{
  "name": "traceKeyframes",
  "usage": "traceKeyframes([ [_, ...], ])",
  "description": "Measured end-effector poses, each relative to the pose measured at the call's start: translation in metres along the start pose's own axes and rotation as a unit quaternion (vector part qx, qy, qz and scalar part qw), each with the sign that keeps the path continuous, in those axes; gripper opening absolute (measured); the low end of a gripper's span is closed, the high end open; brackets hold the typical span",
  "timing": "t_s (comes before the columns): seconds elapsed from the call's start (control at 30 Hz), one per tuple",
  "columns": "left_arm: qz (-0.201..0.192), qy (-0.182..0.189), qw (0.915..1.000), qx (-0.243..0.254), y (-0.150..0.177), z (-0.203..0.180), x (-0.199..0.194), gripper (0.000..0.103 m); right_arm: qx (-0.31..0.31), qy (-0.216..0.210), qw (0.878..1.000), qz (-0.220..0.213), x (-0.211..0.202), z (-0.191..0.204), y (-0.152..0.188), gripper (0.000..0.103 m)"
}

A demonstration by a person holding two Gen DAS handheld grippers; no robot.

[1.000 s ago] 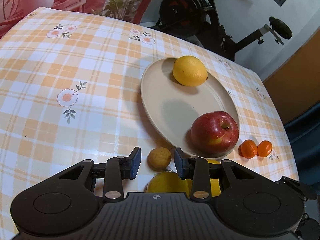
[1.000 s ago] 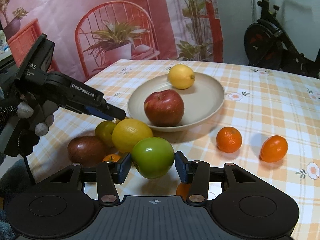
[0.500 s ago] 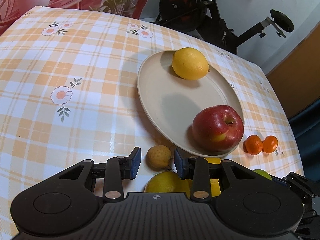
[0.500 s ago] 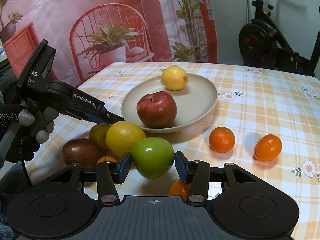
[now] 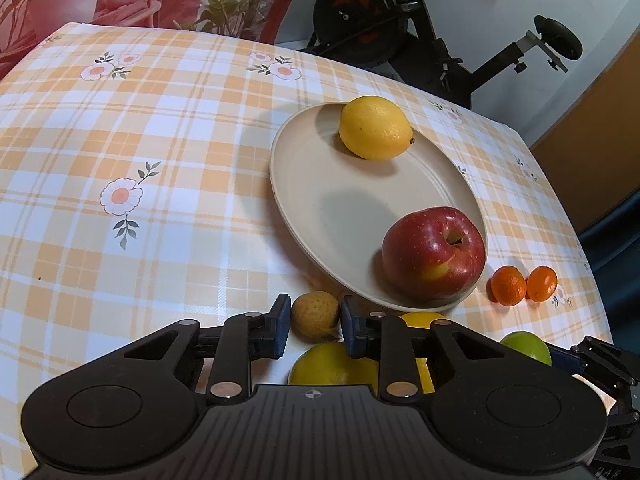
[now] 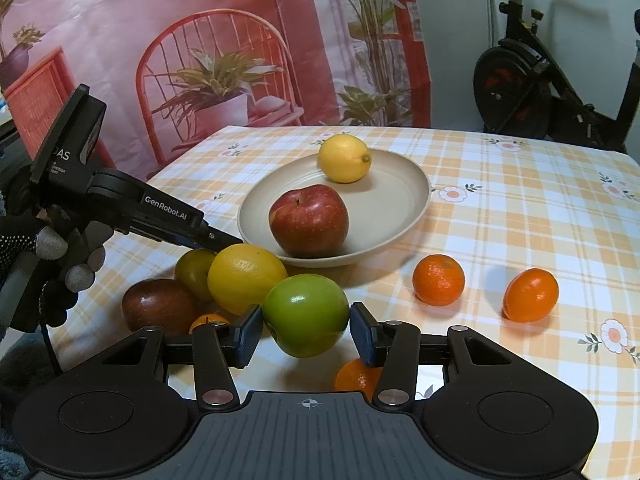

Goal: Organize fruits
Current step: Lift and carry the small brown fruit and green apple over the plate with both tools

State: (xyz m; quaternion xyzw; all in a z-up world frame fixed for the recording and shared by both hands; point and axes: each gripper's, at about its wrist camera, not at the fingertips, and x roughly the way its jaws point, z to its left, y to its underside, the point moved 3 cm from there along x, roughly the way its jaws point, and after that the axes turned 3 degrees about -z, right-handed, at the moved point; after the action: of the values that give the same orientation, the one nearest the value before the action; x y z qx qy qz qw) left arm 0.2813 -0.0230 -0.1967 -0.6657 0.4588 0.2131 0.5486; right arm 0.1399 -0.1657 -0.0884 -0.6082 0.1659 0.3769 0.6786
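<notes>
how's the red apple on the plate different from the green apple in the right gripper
The red apple rests on the beige plate beside a lemon; the green apple sits between the right gripper's pads, off the plate.
The red apple's skin is dark red with a yellow patch; the green apple's is plain glossy green.
The red apple's stem hollow faces up and shows; the green apple's does not show.
Both are round, whole apples.
</notes>
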Motion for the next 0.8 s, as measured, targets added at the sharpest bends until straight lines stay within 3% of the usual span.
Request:
traceKeyframes([
  [0.5, -0.035, -0.013, 0.9993, 0.011, -0.004, 0.000, -0.025, 0.028, -0.003, 0.006, 1.000, -0.012, -0.004, -0.003, -0.005, 0.044],
  [0.8, -0.068, -0.004, 0.9974, 0.022, -0.015, -0.013, -0.046, 0.028, -0.013, 0.019, 0.999, -0.029, -0.007, -0.012, -0.027, 0.044],
])
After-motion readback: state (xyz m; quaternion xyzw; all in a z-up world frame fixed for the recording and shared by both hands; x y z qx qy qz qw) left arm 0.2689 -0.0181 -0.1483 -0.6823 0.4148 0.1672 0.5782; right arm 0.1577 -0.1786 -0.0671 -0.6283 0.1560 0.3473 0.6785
